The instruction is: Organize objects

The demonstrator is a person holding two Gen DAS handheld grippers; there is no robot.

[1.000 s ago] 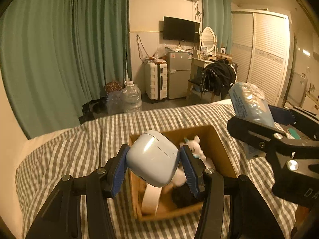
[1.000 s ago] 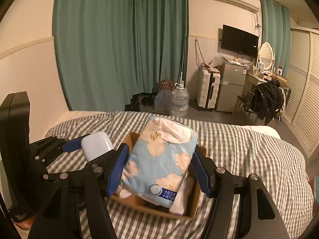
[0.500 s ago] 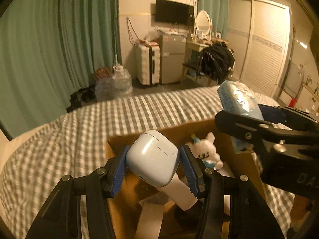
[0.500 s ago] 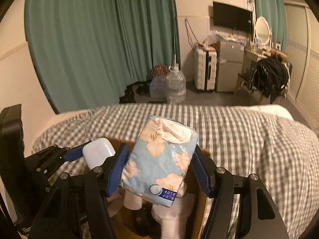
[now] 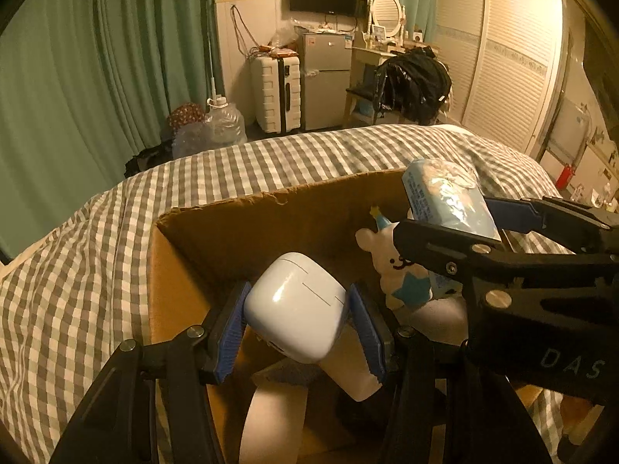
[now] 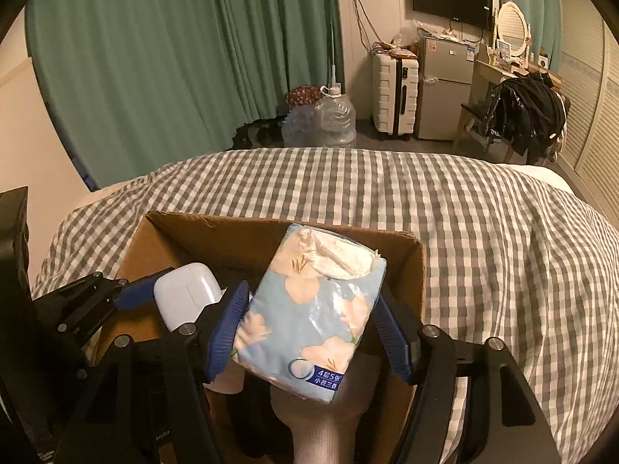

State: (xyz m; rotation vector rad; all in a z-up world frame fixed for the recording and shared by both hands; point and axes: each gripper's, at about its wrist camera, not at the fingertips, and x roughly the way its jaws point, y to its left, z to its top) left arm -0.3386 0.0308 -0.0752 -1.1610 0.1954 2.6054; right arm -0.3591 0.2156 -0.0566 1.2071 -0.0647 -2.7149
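Observation:
My left gripper [image 5: 300, 326] is shut on a white earbuds case [image 5: 298, 303] and holds it over the left part of an open cardboard box [image 5: 240, 228] on the checked bed. My right gripper [image 6: 309, 332] is shut on a blue flowered tissue pack [image 6: 313, 309] over the right part of the same box [image 6: 216, 232]. In the left wrist view the tissue pack [image 5: 445, 197] and right gripper show at the right. In the right wrist view the earbuds case [image 6: 185, 294] shows at the left. A white plush bear [image 5: 398, 266], a tape roll [image 5: 271, 417] and a sock lie in the box.
The grey checked bedspread [image 6: 483, 239] surrounds the box. Beyond the bed stand water jugs [image 6: 332, 120], a white suitcase [image 6: 394, 96], a small fridge [image 6: 445, 85] and a chair with a black jacket [image 6: 522, 112]. Green curtains hang at the left.
Both grippers have moved forward and down toward the box, still holding their objects. The box now fills more of both views.

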